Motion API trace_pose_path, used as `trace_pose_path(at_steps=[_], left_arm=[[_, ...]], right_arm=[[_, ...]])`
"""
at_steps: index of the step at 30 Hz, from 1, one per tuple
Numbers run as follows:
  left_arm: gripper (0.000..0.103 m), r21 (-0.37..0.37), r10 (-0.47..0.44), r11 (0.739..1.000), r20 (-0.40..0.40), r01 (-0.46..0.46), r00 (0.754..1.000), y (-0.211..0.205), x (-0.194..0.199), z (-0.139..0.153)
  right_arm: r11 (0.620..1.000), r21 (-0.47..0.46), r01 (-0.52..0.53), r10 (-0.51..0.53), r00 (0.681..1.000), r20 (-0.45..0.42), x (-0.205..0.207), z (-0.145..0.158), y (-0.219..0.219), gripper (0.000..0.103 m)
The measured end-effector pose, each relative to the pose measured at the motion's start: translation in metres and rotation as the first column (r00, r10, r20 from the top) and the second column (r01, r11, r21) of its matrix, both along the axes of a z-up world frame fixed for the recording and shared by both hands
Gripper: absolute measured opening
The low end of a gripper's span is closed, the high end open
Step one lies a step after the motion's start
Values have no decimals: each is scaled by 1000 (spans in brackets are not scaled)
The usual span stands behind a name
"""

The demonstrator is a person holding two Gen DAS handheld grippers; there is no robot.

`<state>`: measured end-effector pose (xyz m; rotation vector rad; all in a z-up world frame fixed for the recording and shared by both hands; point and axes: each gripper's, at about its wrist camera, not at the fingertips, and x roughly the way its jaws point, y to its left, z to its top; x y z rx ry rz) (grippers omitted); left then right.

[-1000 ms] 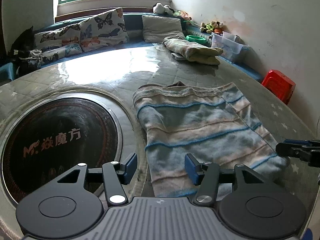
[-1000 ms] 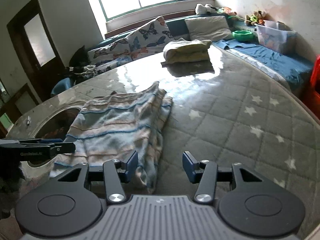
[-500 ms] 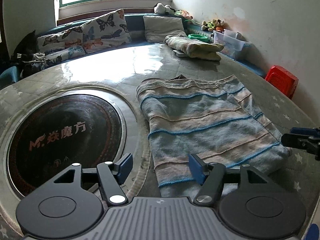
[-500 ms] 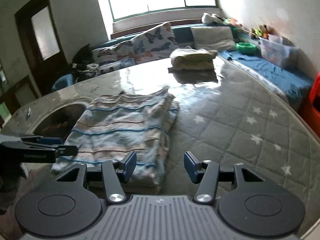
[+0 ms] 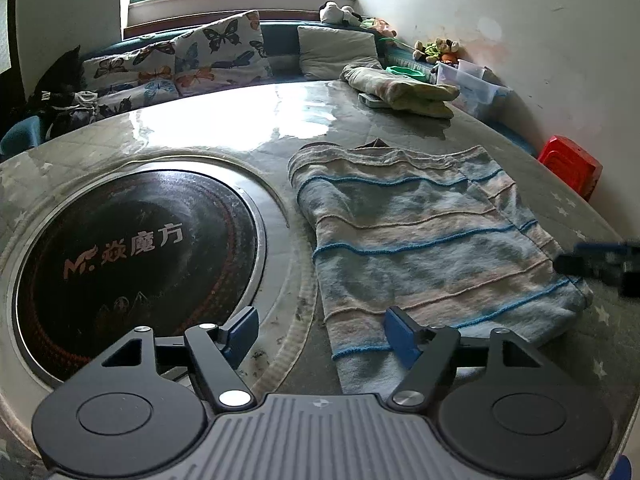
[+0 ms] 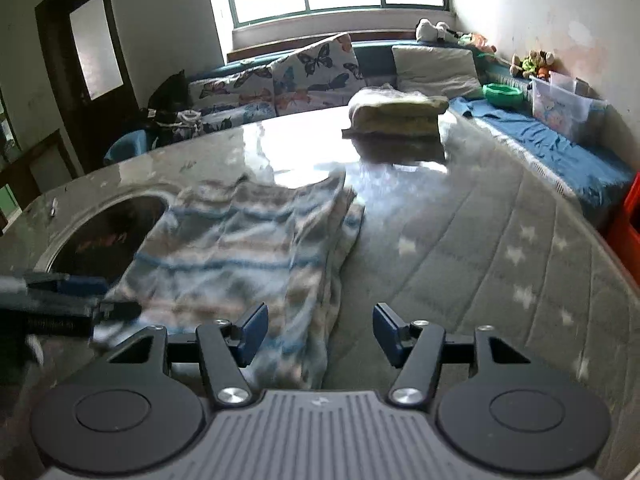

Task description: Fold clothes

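A striped blue, grey and beige garment lies folded flat on the round table. My left gripper hangs over its near left corner, jaws opening, nothing pressed between the pads. In the right wrist view the same garment lies to the left, and my right gripper hovers at its near right edge, jaws opening and holding nothing. Each gripper shows at the edge of the other's view: the right gripper, the left gripper.
A dark round hotplate is set into the table left of the garment. A folded pile of clothes sits at the far side. Cushions, a plastic box and a red stool line the bench and wall.
Both grippers have opened wider and drawn back and up a little from the garment. The garment lies where it was, released.
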<state>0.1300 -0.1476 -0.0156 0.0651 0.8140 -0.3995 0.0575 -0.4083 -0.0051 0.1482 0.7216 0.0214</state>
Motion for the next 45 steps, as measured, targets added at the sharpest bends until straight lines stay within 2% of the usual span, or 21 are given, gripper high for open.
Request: trace_pose_path(at_steps=[6,13,18,23,28,35,41,45], left_arm=[[73,-2,8,1000,11,-8,1000,0,5,7],[73,9,41,999,42,-41,998,-2,33,14],[74,42,61,997,27,-62,998,1,57,5],[73,21,71,997,22,-71,997,2,65,10],[73,20,74,997,58,-75,996,-5,85,19],[74,85,89,992,45,-93,995,-10,111,4],[73,50,95,994,43,-97,995,-5,112,8],[75,57,102,993,29,-103,994,-10,119,5]], right_arm=[[999,19,35,-35,999,9,45,5,-12,60],[997,11,82,-81,996,-21,83,-6,-21,60],[995,18,96,-94,994,-56,88,-18,-28,62],[997,1,73,-73,997,-39,90,-10,-25,62],[998,-16,60,-61,998,-21,109,-2,-22,62],[996,-37,76,-78,995,-65,138,-14,-26,63],[997,-24,77,-79,996,-49,135,-12,-26,63],[996,-21,88,-89,994,-61,135,-16,-28,64]])
